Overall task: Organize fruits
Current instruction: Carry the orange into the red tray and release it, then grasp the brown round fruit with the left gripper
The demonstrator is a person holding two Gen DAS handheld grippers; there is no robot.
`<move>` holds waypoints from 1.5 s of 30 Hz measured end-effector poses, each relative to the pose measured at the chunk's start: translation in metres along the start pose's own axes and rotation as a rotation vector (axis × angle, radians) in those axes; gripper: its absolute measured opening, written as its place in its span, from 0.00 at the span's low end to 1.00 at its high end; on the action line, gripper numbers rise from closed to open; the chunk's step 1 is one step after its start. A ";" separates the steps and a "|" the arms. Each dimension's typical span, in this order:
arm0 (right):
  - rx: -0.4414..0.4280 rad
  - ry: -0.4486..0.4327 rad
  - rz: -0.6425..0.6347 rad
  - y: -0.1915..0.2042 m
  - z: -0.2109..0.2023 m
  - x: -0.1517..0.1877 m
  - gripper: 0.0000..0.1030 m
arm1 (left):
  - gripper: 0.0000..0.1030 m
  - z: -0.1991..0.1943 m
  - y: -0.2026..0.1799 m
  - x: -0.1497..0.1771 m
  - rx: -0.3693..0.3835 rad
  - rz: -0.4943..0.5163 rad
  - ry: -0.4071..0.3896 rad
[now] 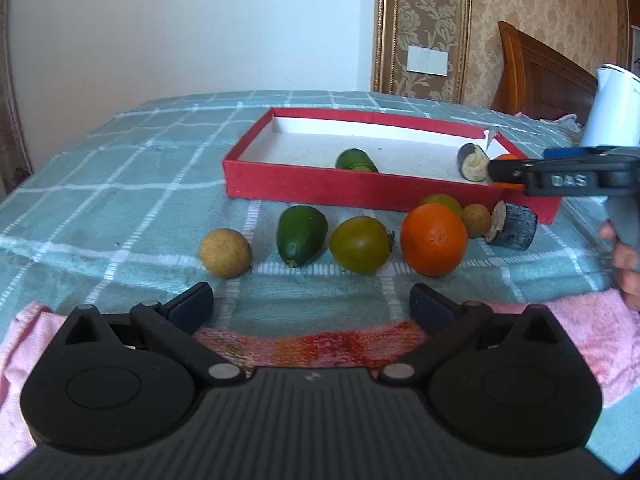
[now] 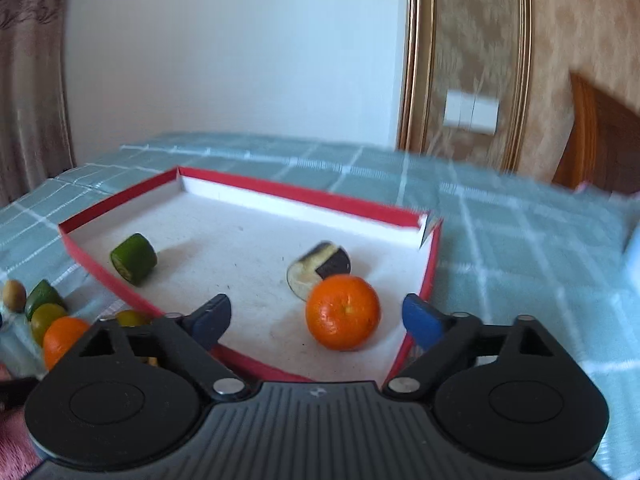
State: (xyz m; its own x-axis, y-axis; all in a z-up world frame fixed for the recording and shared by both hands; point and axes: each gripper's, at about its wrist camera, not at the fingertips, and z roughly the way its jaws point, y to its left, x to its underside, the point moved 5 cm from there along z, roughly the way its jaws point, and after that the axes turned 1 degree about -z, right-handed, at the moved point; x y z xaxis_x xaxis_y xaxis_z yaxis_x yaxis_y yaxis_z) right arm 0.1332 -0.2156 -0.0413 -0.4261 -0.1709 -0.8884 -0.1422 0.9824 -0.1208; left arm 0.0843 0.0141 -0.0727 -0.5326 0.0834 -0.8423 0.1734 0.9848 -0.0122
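Your right gripper (image 2: 316, 316) hangs level over red tray (image 2: 430, 276), fingers apart above orange (image 2: 342, 312) (untouched); left gripper (image 1: 312, 306) low, spread, empty.

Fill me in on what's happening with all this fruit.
A person with two handheld grippers is sorting produce into a shallow red box. The right gripper, fingers open, hovers by a round orange already inside. The left gripper waits open and empty before the row of fruit on the teal checked cloth.
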 end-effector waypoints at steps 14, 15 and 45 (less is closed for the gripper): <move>0.048 -0.138 0.070 -0.014 -0.028 -0.005 0.91 | 0.89 -0.004 0.049 -0.018 -0.143 -0.100 -0.030; 0.044 -0.136 0.075 -0.014 -0.027 -0.005 0.91 | 0.86 -0.003 0.050 -0.019 -0.151 -0.091 -0.025; 0.074 -0.106 0.075 -0.013 -0.021 -0.002 0.91 | 0.27 0.002 0.048 -0.042 -0.096 -0.088 -0.046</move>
State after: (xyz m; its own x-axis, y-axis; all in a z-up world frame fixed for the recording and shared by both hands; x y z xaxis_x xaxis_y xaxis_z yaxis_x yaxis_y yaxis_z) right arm 0.1168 -0.2294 -0.0284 -0.3357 -0.0918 -0.9375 -0.0456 0.9957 -0.0812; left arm 0.1166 0.0573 -0.0390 -0.5035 -0.0091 -0.8640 0.0467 0.9982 -0.0377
